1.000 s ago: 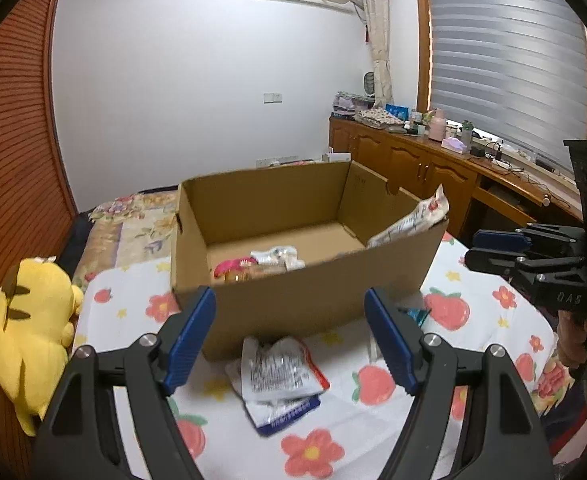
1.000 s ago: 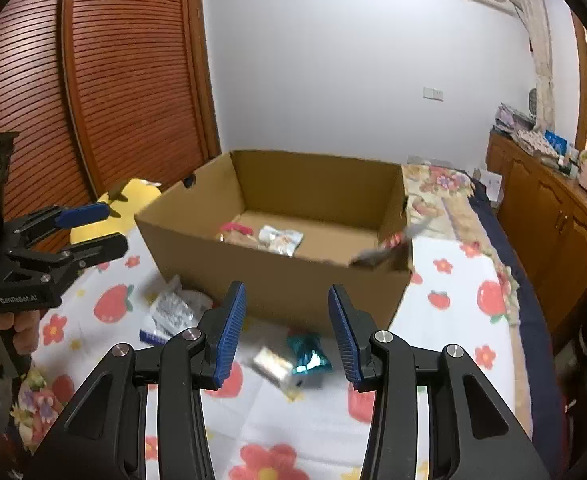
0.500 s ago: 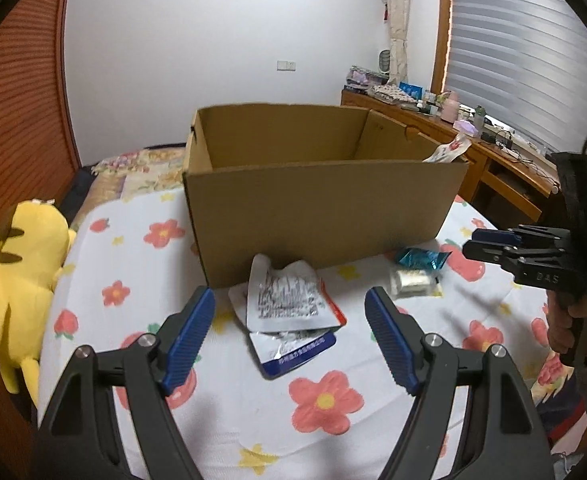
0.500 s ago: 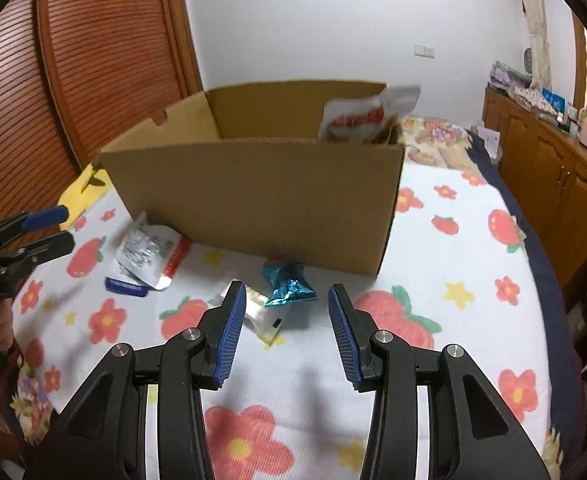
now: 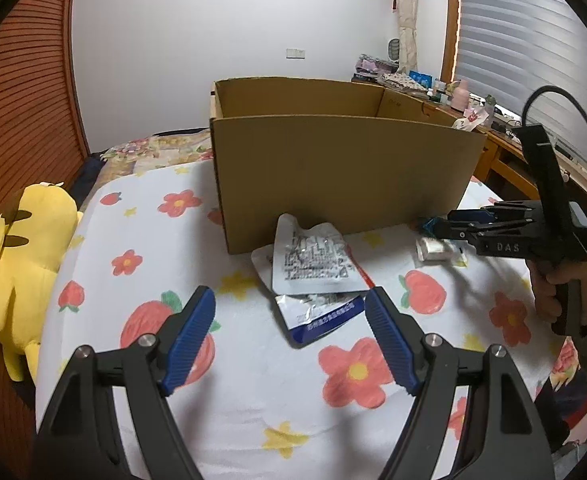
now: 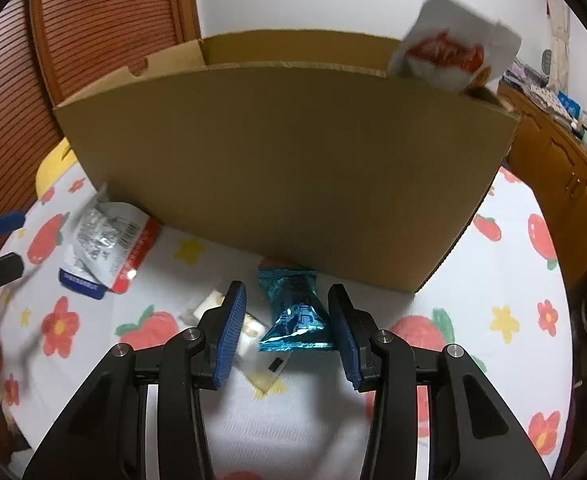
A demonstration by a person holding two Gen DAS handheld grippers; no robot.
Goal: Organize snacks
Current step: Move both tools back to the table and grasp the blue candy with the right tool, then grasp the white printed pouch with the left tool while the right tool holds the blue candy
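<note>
An open cardboard box (image 5: 341, 176) stands on a flower-print cloth; it also shows in the right wrist view (image 6: 285, 160). A white and red snack bag (image 6: 453, 60) sticks up from its right corner. My left gripper (image 5: 291, 340) is open, low over the cloth, with a silver packet (image 5: 313, 260) and a blue-edged packet (image 5: 321, 316) ahead of it. My right gripper (image 6: 287, 328) is open, its fingers on either side of a teal foil snack (image 6: 297, 308). A small white packet (image 6: 249, 326) lies beside the left finger.
A yellow plush toy (image 5: 17, 256) lies at the cloth's left edge. A wooden counter with clutter (image 5: 453, 96) runs along the right wall under a window. A slatted wooden door (image 6: 105, 32) is behind the box. The cloth (image 5: 253, 392) spreads out in front of me.
Both grippers have dropped lower and moved toward the packets in front of the box. The right gripper now straddles the teal snack. The box interior is no longer visible.
</note>
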